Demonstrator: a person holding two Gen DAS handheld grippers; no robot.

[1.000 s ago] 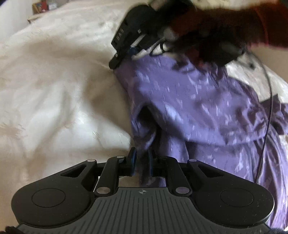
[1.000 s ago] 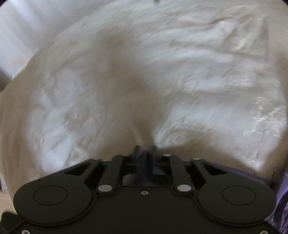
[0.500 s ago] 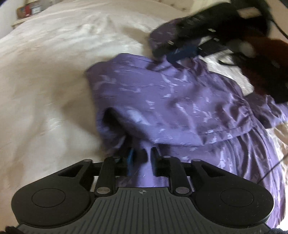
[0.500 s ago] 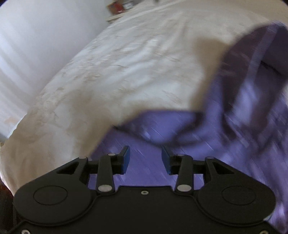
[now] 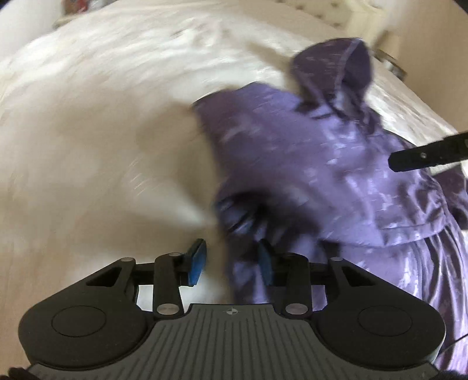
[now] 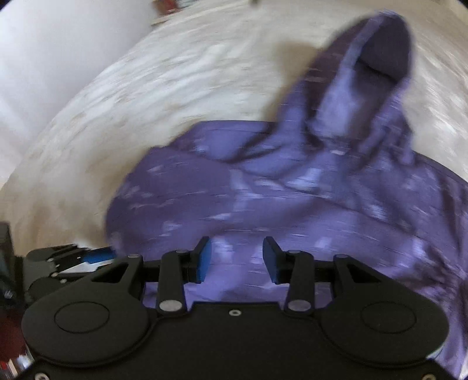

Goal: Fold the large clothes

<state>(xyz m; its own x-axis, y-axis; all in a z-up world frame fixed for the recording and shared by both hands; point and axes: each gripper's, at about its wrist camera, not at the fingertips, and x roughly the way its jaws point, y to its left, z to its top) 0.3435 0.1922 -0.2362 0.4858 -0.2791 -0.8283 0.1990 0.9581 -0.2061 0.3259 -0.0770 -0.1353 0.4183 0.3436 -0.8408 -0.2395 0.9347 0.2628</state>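
A purple patterned garment (image 5: pixel 336 163) lies folded over on a white bedspread (image 5: pixel 87 131). One loose part of it stands up at the far end (image 6: pixel 374 58). My left gripper (image 5: pixel 231 263) sits at the garment's near left edge. Its jaws are opening, and the cloth edge lies between the blue pads without being pressed. My right gripper (image 6: pixel 236 260) hovers open over the garment (image 6: pixel 263 190), holding nothing. Its black tip (image 5: pixel 424 156) shows at the right of the left wrist view. The left gripper (image 6: pixel 73 257) shows at the lower left of the right wrist view.
The bedspread (image 6: pixel 146 102) stretches far to the left and behind the garment. A pale wall (image 6: pixel 44 58) stands on the left. Small items sit on a ledge (image 6: pixel 166 8) at the far edge. A red sleeve (image 6: pixel 8 336) is at the lower left.
The right gripper let go of the cloth it carried and drew back to the right, now open. The left gripper's jaws spread off the garment's edge. The garment now lies folded over.
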